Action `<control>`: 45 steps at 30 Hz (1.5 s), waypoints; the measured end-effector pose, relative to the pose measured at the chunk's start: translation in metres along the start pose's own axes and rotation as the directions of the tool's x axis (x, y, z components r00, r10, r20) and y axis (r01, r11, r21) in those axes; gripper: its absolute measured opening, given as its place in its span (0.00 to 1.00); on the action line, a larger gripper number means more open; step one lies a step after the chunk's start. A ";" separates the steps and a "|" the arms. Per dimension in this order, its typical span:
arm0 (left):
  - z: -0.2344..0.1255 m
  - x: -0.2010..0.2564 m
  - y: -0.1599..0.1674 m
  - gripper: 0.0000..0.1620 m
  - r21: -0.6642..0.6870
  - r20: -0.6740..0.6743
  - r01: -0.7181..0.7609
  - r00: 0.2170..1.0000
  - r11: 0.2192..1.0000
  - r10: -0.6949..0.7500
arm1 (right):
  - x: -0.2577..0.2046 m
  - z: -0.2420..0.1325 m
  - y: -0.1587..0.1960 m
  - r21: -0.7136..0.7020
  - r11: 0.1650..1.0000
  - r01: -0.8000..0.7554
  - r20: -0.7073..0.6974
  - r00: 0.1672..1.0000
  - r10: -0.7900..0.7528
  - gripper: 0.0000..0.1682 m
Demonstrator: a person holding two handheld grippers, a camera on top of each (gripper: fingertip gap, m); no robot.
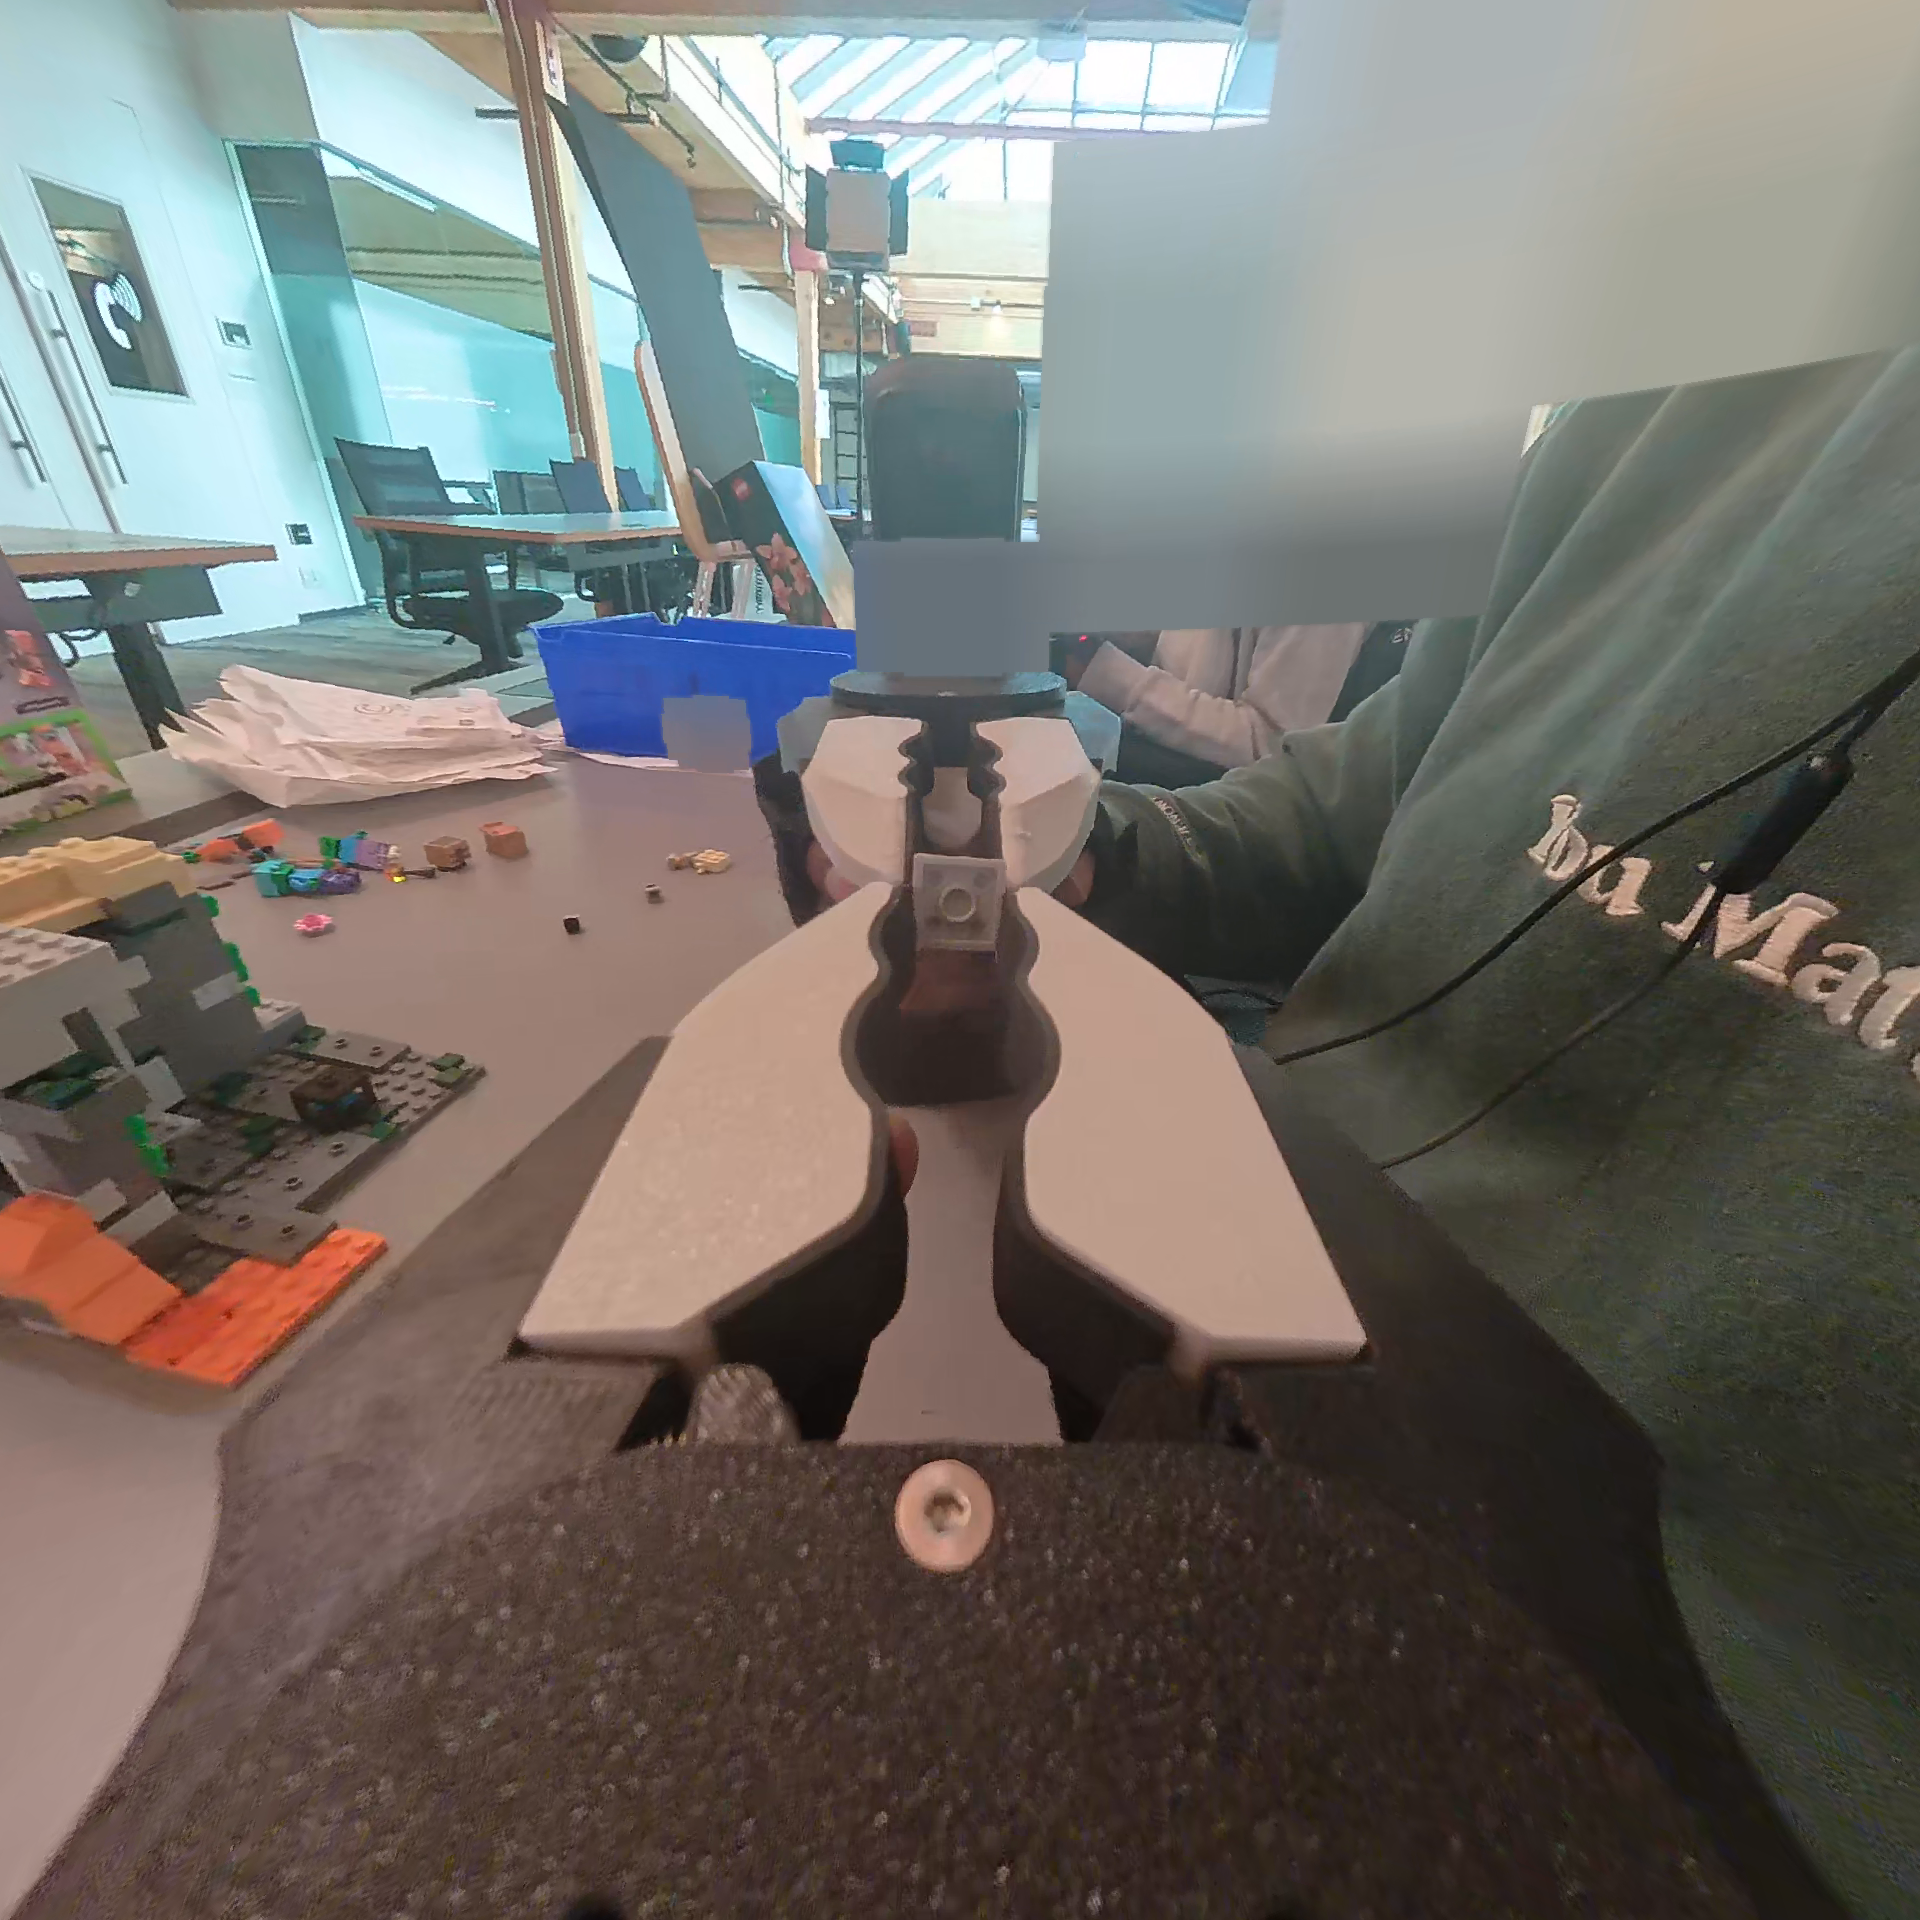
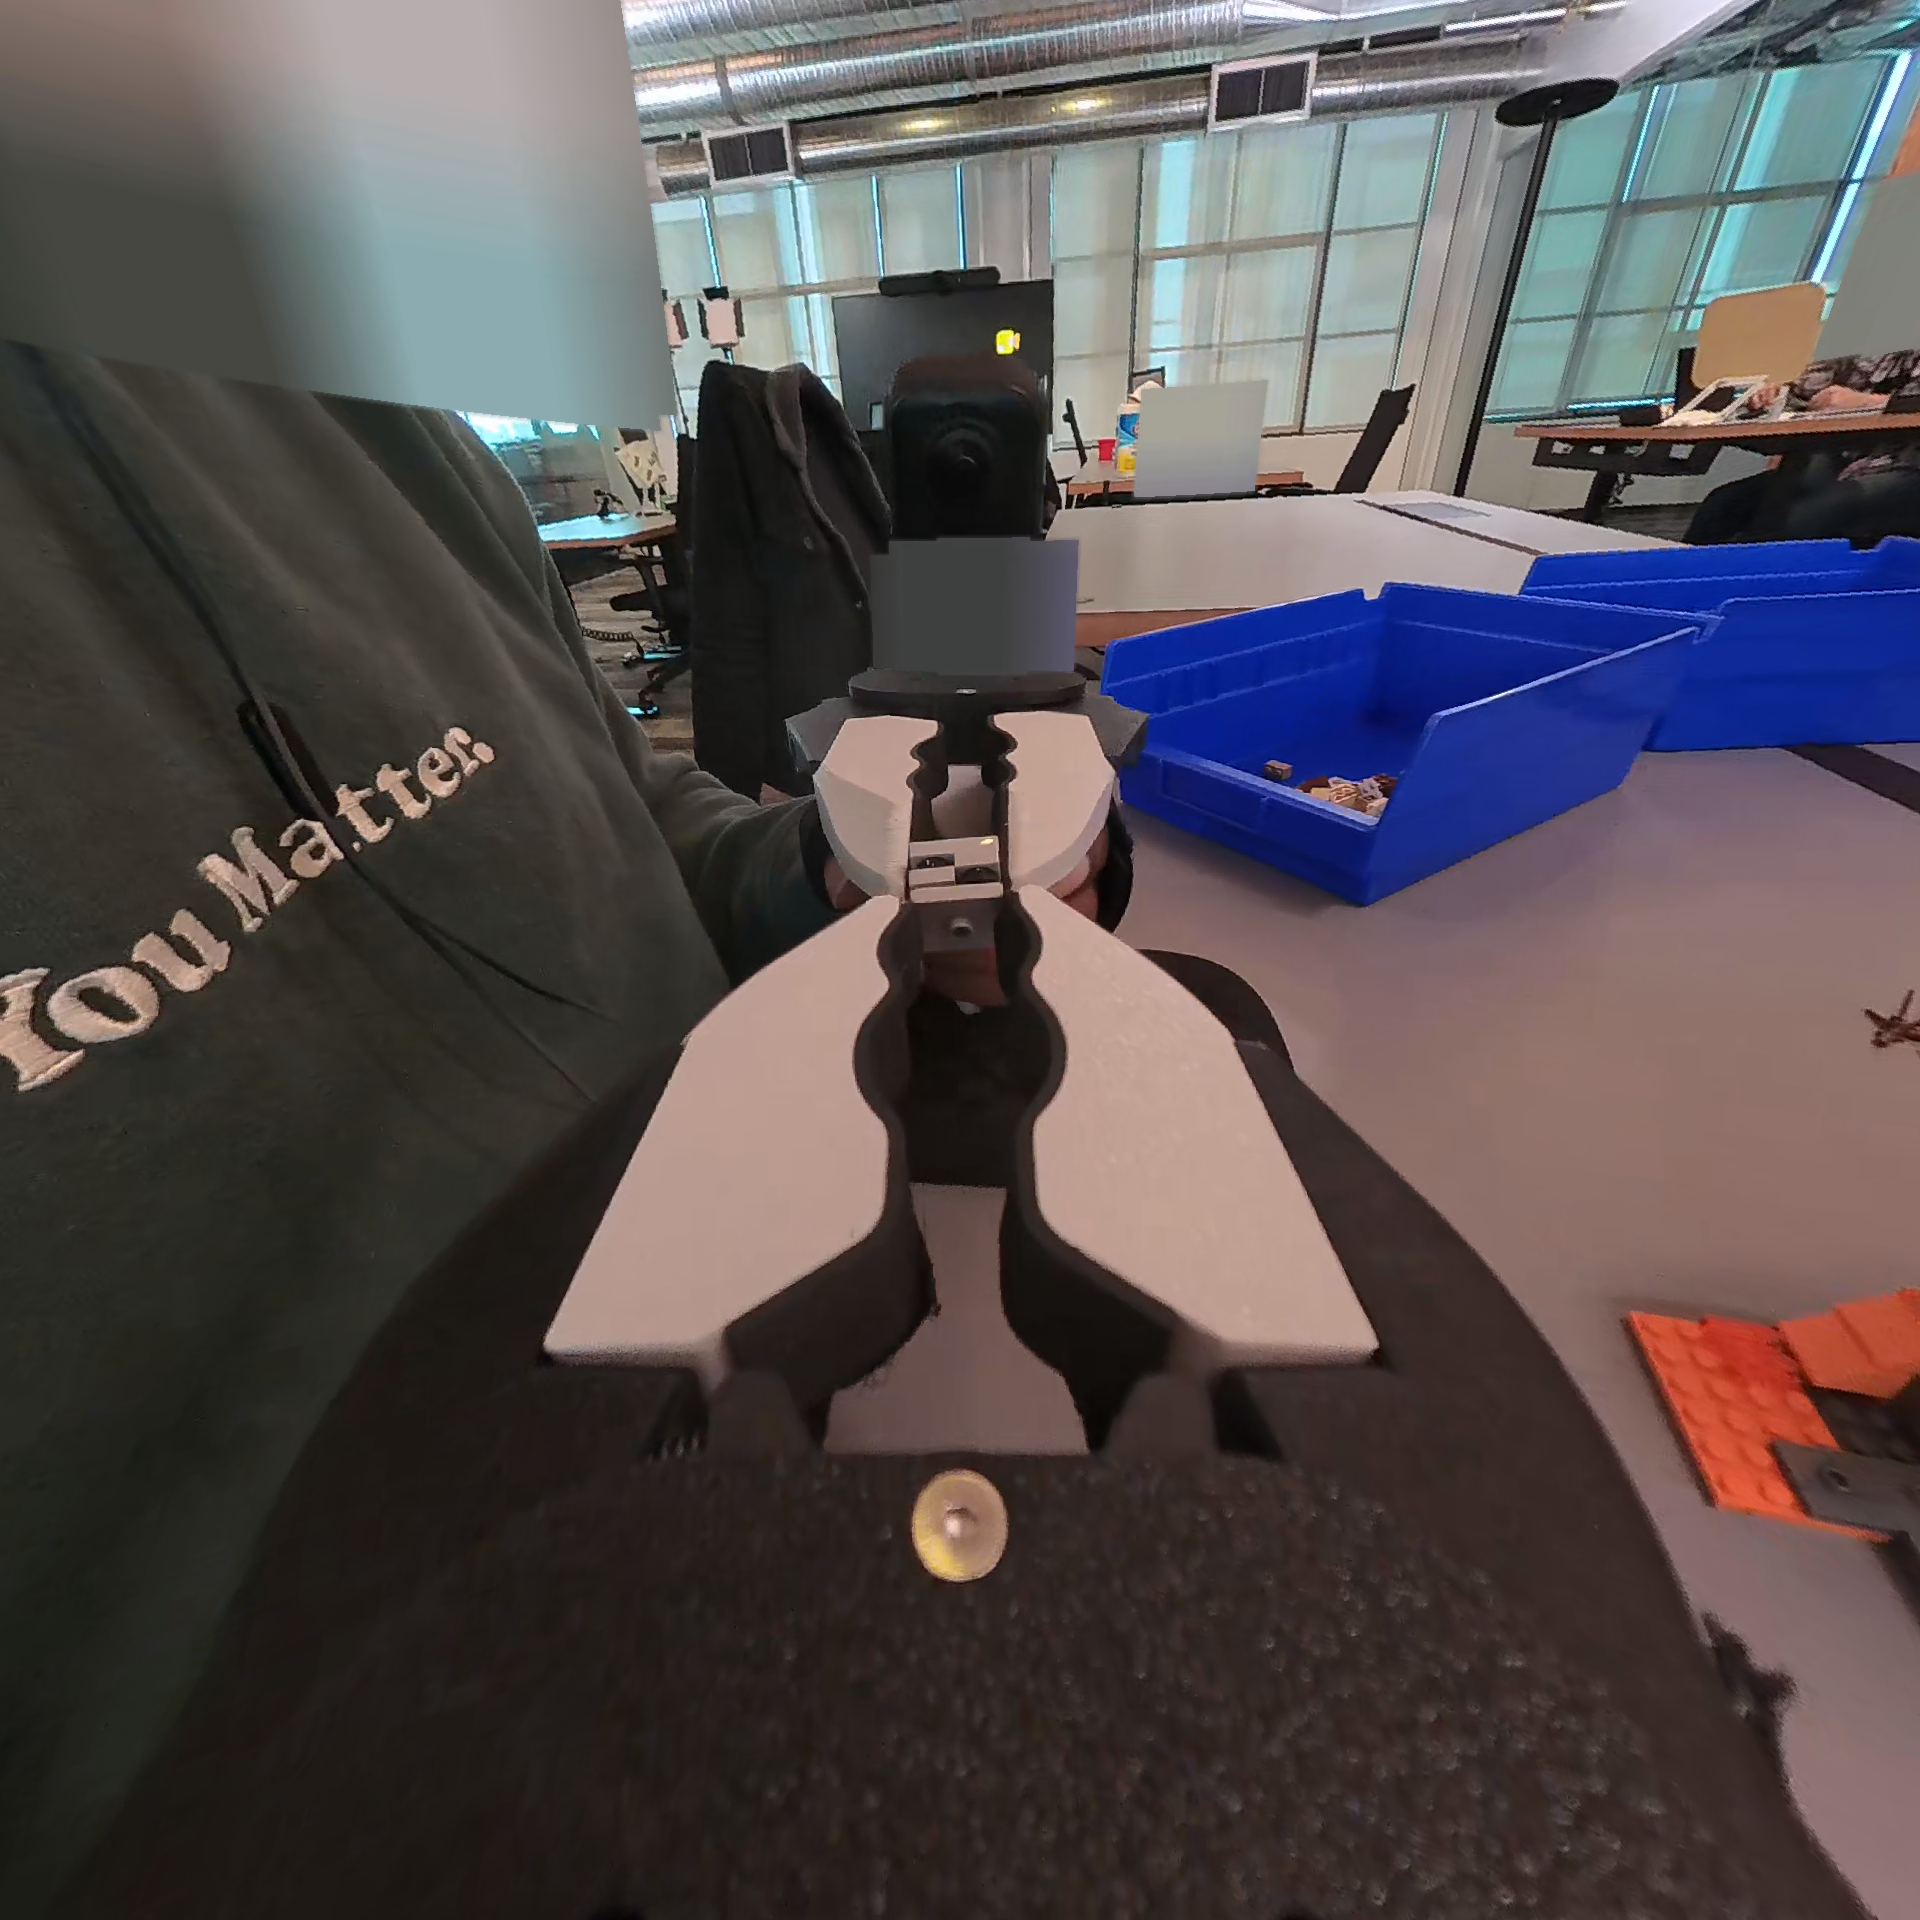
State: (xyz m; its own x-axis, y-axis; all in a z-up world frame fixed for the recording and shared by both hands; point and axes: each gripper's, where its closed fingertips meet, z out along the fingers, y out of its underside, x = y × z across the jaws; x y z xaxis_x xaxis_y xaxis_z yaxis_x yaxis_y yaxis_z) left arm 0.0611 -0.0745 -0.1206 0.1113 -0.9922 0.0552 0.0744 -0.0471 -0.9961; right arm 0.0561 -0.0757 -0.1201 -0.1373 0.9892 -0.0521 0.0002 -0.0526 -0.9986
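Tip to tip above the grey table [image 1: 540,997]: left gripper [image 1: 958,914] pinches a light-grey plate [image 1: 958,902]; right gripper [image 2: 956,914] clamps a dark-grey brick [image 2: 958,927].

Open office [image 2: 1351,260] — windows, desks [image 1: 520,525]

Two wrist cameras face each other at close range above a grey table [image 1: 582,997]. The left wrist view looks along its own white fingers, a partly built brick model on orange plates [image 1: 156,1122] at 9 o'clock. The right wrist view looks back, a blue plastic bin [image 2: 1392,727] at 2 o'clock. Both share a small light-grey studded brick [image 1: 958,902] [image 2: 956,864] dead centre.
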 end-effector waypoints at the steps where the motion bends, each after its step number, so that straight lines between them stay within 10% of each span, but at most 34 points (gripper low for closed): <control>1: 0.000 0.000 0.000 0.10 -0.001 -0.001 -0.002 1.000 1.000 0.002 | 0.000 -0.002 0.000 0.001 1.000 0.002 0.001 1.000 -0.002 0.09; 4: -0.030 -0.017 -0.023 0.10 0.122 0.030 0.060 0.997 0.991 -0.064 | 0.010 -0.024 -0.002 0.010 1.000 0.011 -0.045 0.999 -0.011 0.08; 23: -0.007 -0.048 0.062 0.10 -0.399 0.189 -0.020 0.977 0.917 0.103 | 0.030 -0.012 0.017 -0.089 0.996 -0.004 -0.105 0.994 -0.006 0.09; 26: -0.004 -0.054 0.075 0.27 -0.479 0.204 0.002 0.973 0.878 0.109 | 0.033 -0.013 0.021 -0.108 0.994 -0.018 -0.117 0.993 0.006 0.09; 45: -0.002 -0.052 0.049 0.25 -0.416 0.210 -0.127 0.950 0.900 0.231 | 0.045 -0.011 0.051 -0.258 0.965 -0.057 -0.184 0.983 0.009 0.09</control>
State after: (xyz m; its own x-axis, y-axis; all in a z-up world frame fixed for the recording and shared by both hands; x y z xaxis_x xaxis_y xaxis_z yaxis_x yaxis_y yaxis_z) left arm 0.0574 -0.0249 -0.1728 0.3315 -0.9292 -0.1634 -0.3594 0.0358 -0.9325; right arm 0.0612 -0.0324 -0.1738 0.0469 0.9970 -0.0611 0.2633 -0.0714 -0.9621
